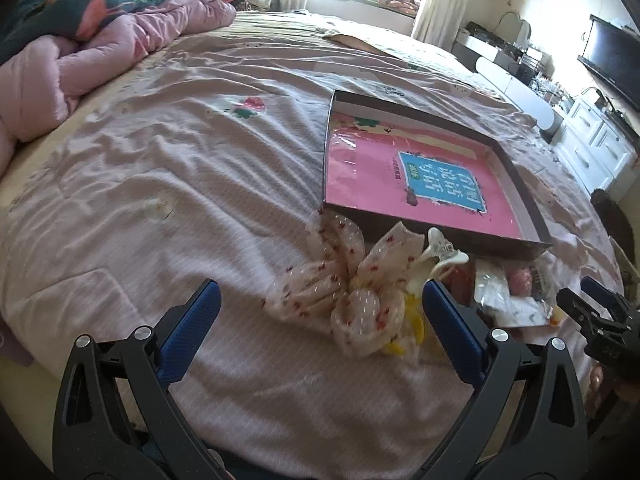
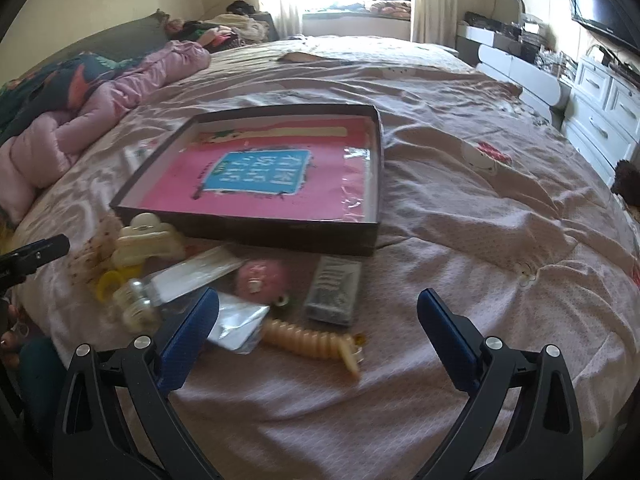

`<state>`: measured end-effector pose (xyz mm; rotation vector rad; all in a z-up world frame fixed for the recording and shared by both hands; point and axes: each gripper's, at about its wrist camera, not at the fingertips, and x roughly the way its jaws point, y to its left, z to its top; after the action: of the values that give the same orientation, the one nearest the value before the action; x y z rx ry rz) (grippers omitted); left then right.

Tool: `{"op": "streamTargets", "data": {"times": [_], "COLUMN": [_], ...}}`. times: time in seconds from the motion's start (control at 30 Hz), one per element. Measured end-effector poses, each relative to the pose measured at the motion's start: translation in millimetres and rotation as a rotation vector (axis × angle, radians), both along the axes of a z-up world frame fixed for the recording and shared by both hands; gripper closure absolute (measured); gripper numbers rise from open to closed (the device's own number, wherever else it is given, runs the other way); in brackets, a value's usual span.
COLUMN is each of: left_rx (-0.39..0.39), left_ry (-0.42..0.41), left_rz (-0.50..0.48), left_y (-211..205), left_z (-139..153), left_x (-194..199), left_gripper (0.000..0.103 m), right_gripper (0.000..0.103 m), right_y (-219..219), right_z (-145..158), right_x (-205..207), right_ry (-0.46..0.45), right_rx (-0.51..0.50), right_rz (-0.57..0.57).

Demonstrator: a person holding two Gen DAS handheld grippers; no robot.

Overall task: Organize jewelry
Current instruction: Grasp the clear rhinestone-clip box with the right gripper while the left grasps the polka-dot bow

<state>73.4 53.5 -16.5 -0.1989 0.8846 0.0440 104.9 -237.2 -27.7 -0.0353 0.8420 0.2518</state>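
Stock on the bed [image 2: 460,240], near edge: a spotted fabric bow [image 1: 348,280], cream claw clip [image 2: 146,238], pink round piece [image 2: 262,280], ribbed tan spiral tie [image 2: 316,340], clear packets [image 2: 196,276] and a grey comb-like card [image 2: 334,290], all heaped just in front of the shallow tray [image 2: 248,230], whose pink-lined floor is bare. Your left tongs [image 1: 320,316] are spread wide with nothing held, the bow between them; your right tongs [image 2: 318,322] are equally wide and unladen above the spiral tie. Judged next: close on one piece only, gripping the bow at its knotted centre so the loose cloth does not drag the yellow item [image 1: 412,328] beneath, then carry it over the near wall into the tray.
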Motion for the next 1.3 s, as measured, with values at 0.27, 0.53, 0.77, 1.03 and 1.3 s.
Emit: {"op": "streamTargets", "data": {"times": [0.27,0.53,0.77,1.03,1.3], "left_rx": [0.005,-0.052,-0.122,-0.135,-0.137], "left_ry": [0.071,0.072,0.076,0.043,0.029], "left_rz": [-0.044,-0.076,-0.118,-0.138,-0.137], "left_y": [-2,5,4,3,7], "left_z": [-19,-26,-28,-13,-1], "left_x": [23,31,39,30,26], "left_gripper": [0.021,0.044,0.077,0.103,0.103], "right_gripper": [0.015,0.043,0.066,0.072,0.072], "right_y": [-14,-6,-7,-22,-46], "right_z": [-18,-34,-41,-34,-21], "right_x": [22,37,44,38,32], "right_ry": [0.065,0.133,0.15,0.119,0.085], "right_rx": [0.027,0.036,0.05,0.065,0.083], "right_rz": [-0.026,0.007,0.017,0.011,-0.029]}}
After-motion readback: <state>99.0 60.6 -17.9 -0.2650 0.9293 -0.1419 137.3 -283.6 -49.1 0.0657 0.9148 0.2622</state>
